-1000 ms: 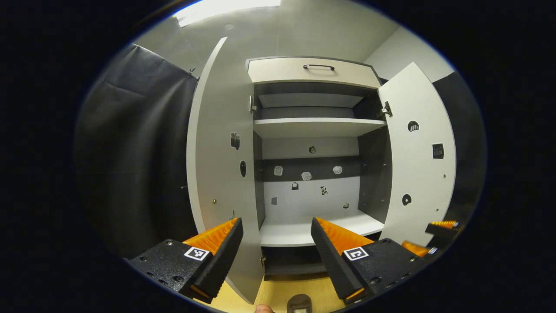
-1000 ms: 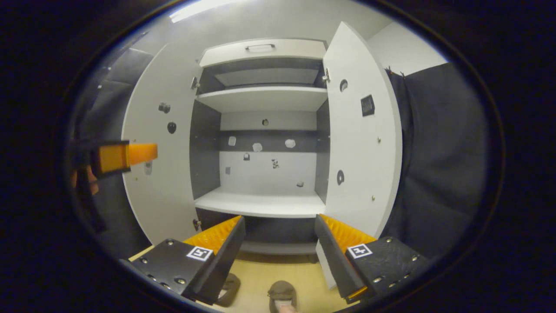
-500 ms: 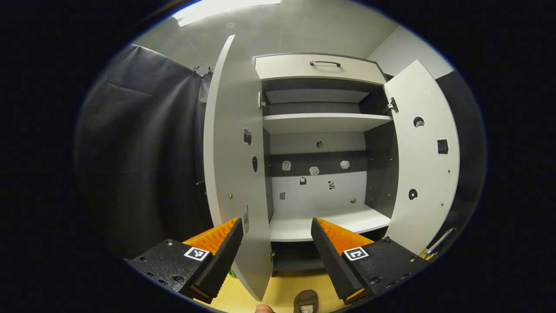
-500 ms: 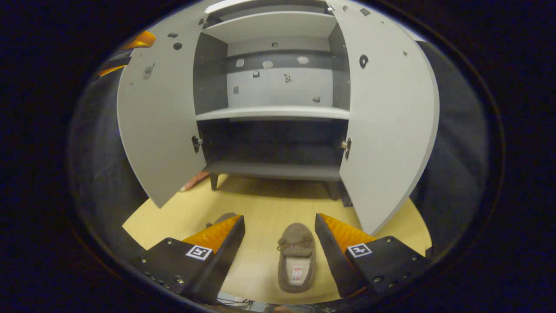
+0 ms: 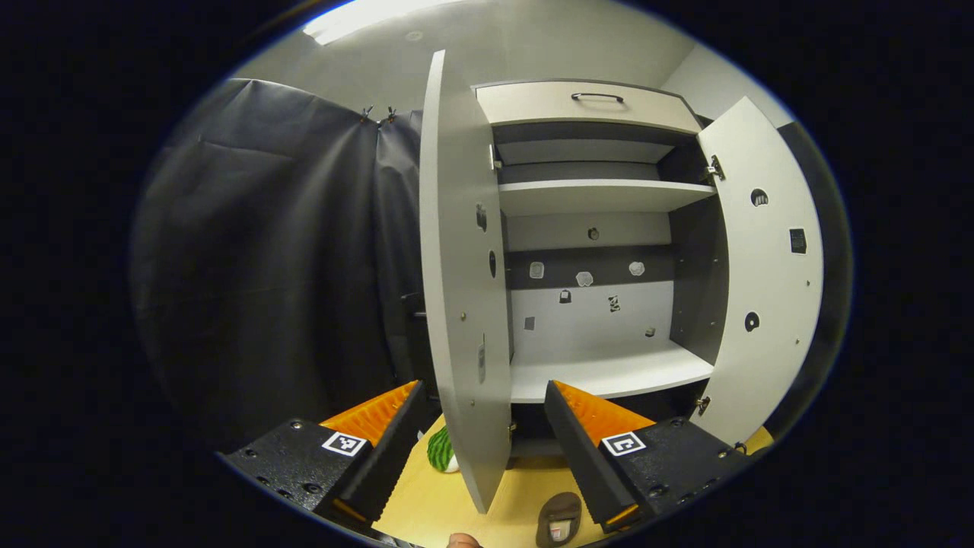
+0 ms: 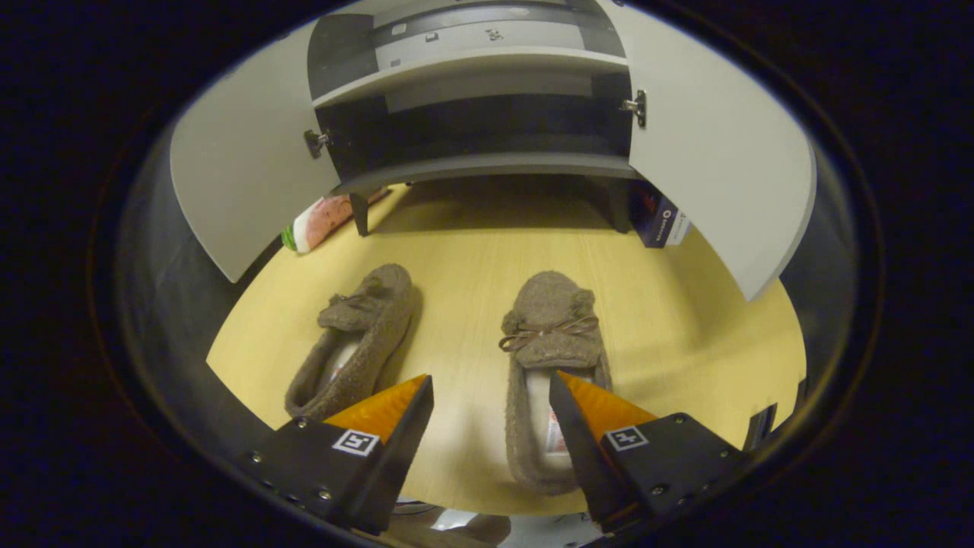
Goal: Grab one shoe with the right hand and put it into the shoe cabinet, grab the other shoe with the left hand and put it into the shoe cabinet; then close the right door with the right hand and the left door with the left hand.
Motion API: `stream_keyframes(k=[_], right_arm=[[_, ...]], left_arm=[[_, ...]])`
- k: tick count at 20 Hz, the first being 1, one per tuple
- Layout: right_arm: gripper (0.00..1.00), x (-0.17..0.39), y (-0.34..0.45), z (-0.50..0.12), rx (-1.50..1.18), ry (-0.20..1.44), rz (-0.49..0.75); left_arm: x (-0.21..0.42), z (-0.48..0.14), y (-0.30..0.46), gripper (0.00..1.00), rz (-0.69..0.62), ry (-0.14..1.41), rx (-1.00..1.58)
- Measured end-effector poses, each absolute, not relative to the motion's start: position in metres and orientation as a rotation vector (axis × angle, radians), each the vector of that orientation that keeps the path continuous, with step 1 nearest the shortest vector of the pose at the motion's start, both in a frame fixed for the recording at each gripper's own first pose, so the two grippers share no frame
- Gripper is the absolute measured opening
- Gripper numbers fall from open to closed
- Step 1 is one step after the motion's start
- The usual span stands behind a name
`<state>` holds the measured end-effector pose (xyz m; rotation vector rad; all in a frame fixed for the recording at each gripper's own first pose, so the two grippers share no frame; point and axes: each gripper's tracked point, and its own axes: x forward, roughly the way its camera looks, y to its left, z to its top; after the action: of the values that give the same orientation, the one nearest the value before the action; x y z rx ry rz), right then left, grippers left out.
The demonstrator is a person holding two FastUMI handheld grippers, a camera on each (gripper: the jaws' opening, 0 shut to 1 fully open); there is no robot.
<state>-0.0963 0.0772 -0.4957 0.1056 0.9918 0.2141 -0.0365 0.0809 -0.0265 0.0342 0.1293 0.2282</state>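
Two brown fuzzy slippers lie on the wooden floor in the right gripper view: the left slipper (image 6: 358, 335) and the right slipper (image 6: 549, 358), toes toward the shoe cabinet (image 6: 472, 164). My right gripper (image 6: 491, 388) is open above the floor, its right finger (image 6: 586, 411) overlapping the right slipper's opening. In the left gripper view my left gripper (image 5: 483, 396) is open and held up facing the cabinet (image 5: 601, 373), whose left door (image 5: 460, 304) and right door (image 5: 768, 274) stand open. A slipper (image 5: 559, 519) shows at the bottom edge.
A watermelon-patterned object (image 6: 319, 221) lies on the floor by the cabinet's left leg, also seen as a green shape (image 5: 441, 450). A dark box (image 6: 660, 222) sits behind the right door. Black cloth walls flank the cabinet on both sides.
My right gripper has tilted down from the cabinet shelves to the floor and come close over the slippers. My left gripper has shifted left, so the left door now appears almost edge-on.
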Motion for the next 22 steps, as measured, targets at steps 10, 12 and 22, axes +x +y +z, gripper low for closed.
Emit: stream_keyframes(k=[10,12,22], right_arm=[[0.55,-0.062,0.074,-0.538,0.058,1.045,0.15],[0.3,-0.061,0.066,-0.541,0.026,1.049,0.099],[0.01,-0.046,0.058,-0.524,0.054,1.013,0.075]], left_arm=[[-0.054,-0.029,0.111,0.96,0.338,0.153,0.053],[-0.056,-0.029,0.115,0.96,0.354,0.154,0.056],[-0.057,-0.029,0.119,0.97,0.365,0.148,0.046]])
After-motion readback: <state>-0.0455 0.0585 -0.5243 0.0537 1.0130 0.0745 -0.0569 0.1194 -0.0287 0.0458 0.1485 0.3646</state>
